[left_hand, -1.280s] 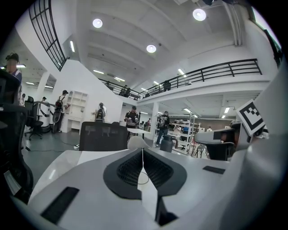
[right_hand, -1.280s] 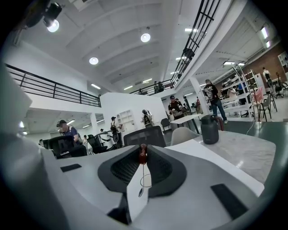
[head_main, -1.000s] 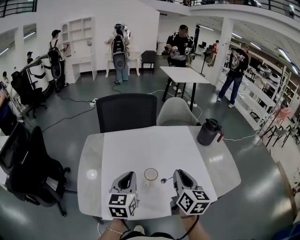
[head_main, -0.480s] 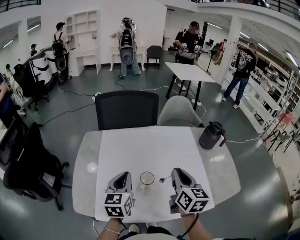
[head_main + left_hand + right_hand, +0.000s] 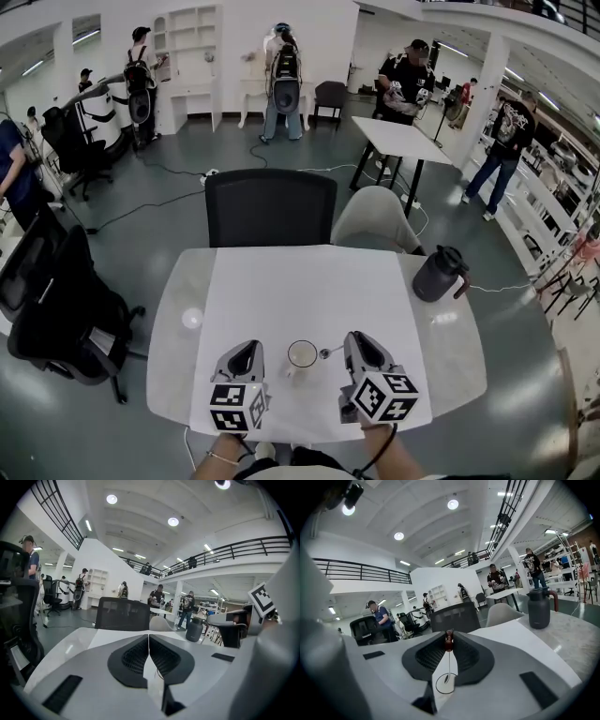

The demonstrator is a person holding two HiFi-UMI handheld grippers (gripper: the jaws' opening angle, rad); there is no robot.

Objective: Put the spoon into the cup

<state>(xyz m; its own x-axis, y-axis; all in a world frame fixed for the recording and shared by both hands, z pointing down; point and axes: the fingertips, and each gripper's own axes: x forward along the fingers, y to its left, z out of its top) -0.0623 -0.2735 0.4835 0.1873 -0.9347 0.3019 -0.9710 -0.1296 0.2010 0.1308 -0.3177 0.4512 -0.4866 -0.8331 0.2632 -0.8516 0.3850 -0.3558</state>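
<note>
Pinching brown-tipped metal spoon (image 5: 324,354) in right hand-held gripper (image 5: 449,638), aiming bowl at small white cup (image 5: 302,353) | idling left hand-held gripper (image 5: 149,644) closed, empty.

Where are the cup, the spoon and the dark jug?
cup (image 5: 290,354): head view, left rim.
spoon (image 5: 449,641): right gripper view, red handle end.
dark jug (image 5: 437,276): head view, body.

We count 2 grippers: left gripper (image 5: 246,354), right gripper (image 5: 356,345) | cup (image 5: 302,353): 1 | spoon (image 5: 325,354): 1 | dark jug (image 5: 439,275): 1 | tabletop (image 5: 183,319) under them: 1 | white sheet (image 5: 300,291): 1 | chairs at its far edge, 2: black chair (image 5: 270,208), grey chair (image 5: 377,220)
</note>
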